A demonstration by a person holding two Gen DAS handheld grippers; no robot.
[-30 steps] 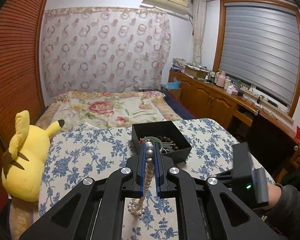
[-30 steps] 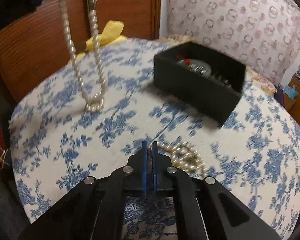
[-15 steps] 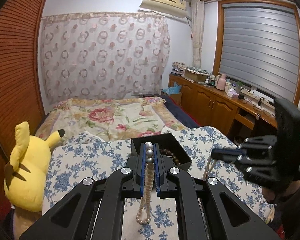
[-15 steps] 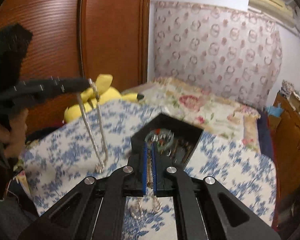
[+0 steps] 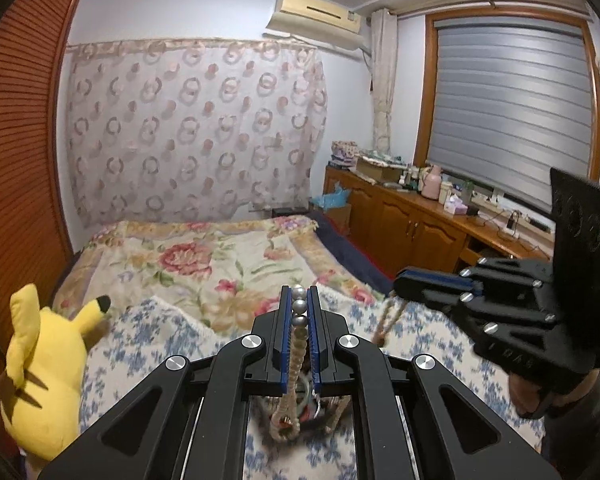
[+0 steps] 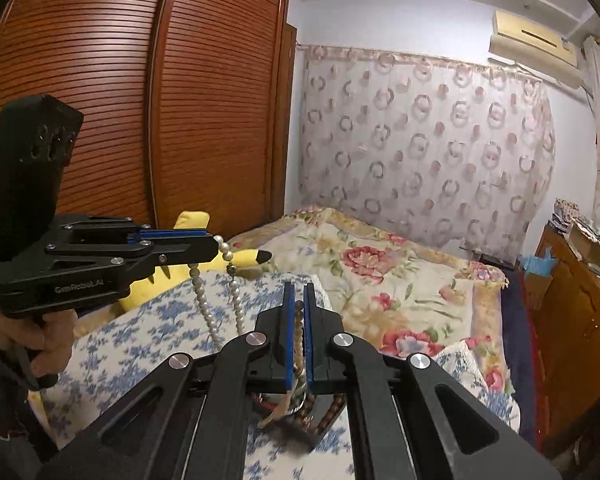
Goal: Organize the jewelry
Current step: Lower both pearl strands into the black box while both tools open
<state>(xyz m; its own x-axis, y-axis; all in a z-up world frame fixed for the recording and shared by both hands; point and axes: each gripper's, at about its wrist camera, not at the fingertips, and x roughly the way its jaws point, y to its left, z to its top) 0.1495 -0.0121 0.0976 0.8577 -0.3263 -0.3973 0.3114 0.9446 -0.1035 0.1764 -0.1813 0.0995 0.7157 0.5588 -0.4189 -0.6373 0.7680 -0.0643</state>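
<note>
Pearl necklace [image 6: 204, 304] hangs straight down from the left gripper [image 5: 299, 312], clamped on its top beads. The darker bead strand [image 6: 299, 332] dangles from the right gripper [image 6: 296, 320], likewise pinched. Both loops hang over the black jewelry box [image 6: 300, 436], directly beneath, mostly hidden. "GeoRobot.AI", roughly, marks the left gripper's side.

The jewelry box [image 6: 300, 436] is almost wholly hidden behind the right claw [image 6: 296, 304] — only a blurred dark corner and some brown beads show. In the left wrist view the left claw [image 5: 300, 304] covers it, leaving a smeared tangle, perhaps beads. The beige strand [image 5: 386, 322] under the right claw is motion-blurred, its lower end lost.
</note>
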